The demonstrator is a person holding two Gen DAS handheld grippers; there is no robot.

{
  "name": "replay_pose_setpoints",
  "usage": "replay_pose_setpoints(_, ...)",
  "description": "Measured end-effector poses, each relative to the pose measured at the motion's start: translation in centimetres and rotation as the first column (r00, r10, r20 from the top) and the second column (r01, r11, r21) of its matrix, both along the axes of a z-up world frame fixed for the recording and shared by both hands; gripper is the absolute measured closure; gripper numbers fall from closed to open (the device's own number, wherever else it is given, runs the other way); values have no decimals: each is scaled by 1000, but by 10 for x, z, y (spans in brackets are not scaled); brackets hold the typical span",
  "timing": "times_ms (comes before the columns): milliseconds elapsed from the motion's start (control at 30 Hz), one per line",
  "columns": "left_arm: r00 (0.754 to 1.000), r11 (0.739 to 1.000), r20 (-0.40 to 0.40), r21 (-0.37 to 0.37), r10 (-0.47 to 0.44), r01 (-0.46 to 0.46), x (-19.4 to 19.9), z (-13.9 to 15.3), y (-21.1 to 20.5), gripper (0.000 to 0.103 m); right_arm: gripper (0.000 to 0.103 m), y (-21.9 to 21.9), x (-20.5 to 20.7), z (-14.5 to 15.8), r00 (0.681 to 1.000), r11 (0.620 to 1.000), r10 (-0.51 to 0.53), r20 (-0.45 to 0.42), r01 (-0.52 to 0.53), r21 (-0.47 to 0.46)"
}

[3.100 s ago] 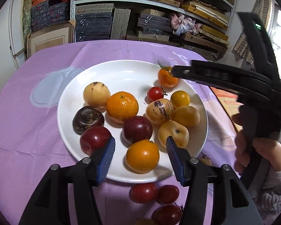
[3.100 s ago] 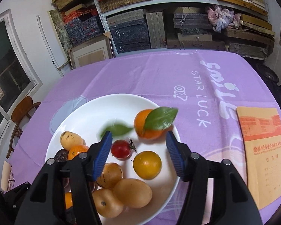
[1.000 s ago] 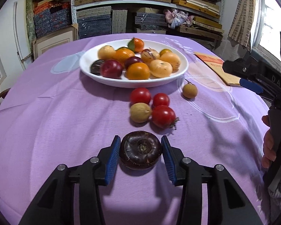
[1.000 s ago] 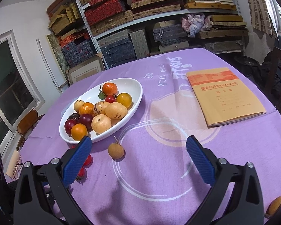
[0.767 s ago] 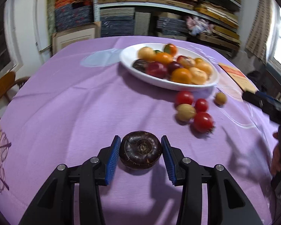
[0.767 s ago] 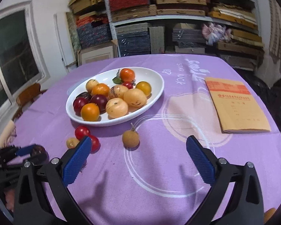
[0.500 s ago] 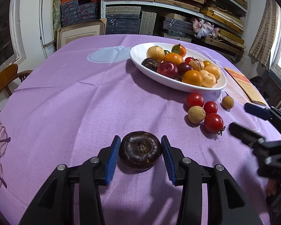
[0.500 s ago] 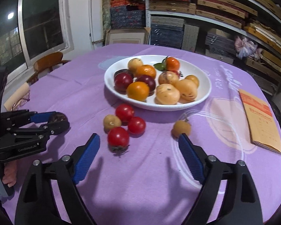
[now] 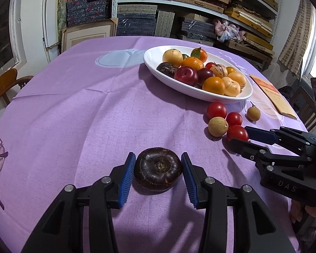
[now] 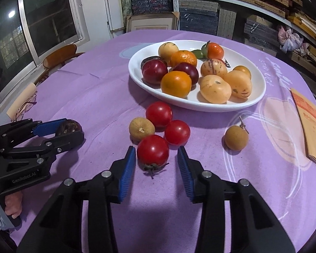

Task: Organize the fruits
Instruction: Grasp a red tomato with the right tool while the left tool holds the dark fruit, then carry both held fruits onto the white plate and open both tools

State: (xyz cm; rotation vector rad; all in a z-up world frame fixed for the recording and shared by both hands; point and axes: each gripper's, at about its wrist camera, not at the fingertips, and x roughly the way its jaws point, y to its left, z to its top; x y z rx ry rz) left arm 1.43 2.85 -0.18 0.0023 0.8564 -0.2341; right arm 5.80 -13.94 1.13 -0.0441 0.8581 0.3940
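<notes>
Purple-clothed worktop [image 9: 84, 109]: left tongs [image 9: 158, 174] clamp the dark fruit [image 9: 158, 168]. Right tongs [image 10: 155, 162], jaws just closing, flank a red tomato [image 10: 152, 149] with a gap on its right side. Only the right view shows this. White plate [image 10: 261, 92] far; open cloth left.

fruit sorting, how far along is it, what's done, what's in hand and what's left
Done: about a dozen fruits sit in the white plate. In hand: the left gripper clamps the dark round fruit; the right gripper, jaws just closing, straddles the nearest red tomato without clearly pinching it. Left: two more tomatoes and two tan fruits on the cloth.
</notes>
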Motion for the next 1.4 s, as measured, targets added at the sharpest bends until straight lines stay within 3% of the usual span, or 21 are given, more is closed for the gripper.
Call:
replay_pose_setpoints(67, 1000, 1000, -2, 3, -2, 2, 0, -1, -1, 58, 72, 2, -1, 0, 1000, 1000, 7, 4, -7, -5)
replay_pose_setpoints(300, 1000, 1000, -7, -7, -2, 2, 1, 0, 0, 58, 73, -3, -6, 7, 999, 1000, 5, 34, -6, 11)
replay_pose_setpoints(433, 1000, 999, -14, -42, -12, 12, 8, 8, -1, 58, 73, -24, -10, 30, 996, 997, -43, 84, 37, 66)
replay_pose_setpoints(533, 999, 999, 4, -28, -40, 40, 24, 22, -12, 58, 73, -42, 0, 51, 988, 995, -93, 121, 87, 54)
replay_pose_setpoints(633, 996, 998, 49, 2, -69, 69, 45, 40, -28, 58, 73, -62, 24, 68, 980, 989, -145, 140, 139, 49)
replay_pose_setpoints(767, 995, 996, 52, -7, -87, 88, 84, 55, -48, 58, 73, -76, 67, 76, 972, 981, -194, 132, 192, 32)
replay_pose_setpoints(1067, 999, 999, 30, 19, -44, 44, 167, 55, -70, 58, 73, -83, 170, 54, 967, 967, -251, 41, 249, 48)
replay_pose_setpoints(1200, 1000, 1000, -4, 12, -15, 15, 186, 43, -66, 58, 72, -87, 194, 37, 960, 958, -281, -3, 280, 58)
replay_pose_setpoints(1233, 1000, 1000, -4, 13, -9, 9, 187, 42, -65, 53, 67, -91, 193, 36, 957, 954, -292, -2, 291, 71)
replay_pose_setpoints(1267, 1000, 1000, -1, 11, -6, 6, 188, 42, -64, 47, 54, -95, 192, 35, 953, 949, -304, 3, 302, 84)
replay_pose_setpoints(1333, 1000, 1000, 18, 9, -2, 2, 182, 44, -59, 34, 38, -103, 180, 38, 943, 938, -333, 20, 329, 107)
replay_pose_setpoints(1400, 999, 1000, 40, 5, 11, -11, 172, 50, -54, 28, 31, -111, 161, 44, 938, 933, -345, 43, 338, 122)
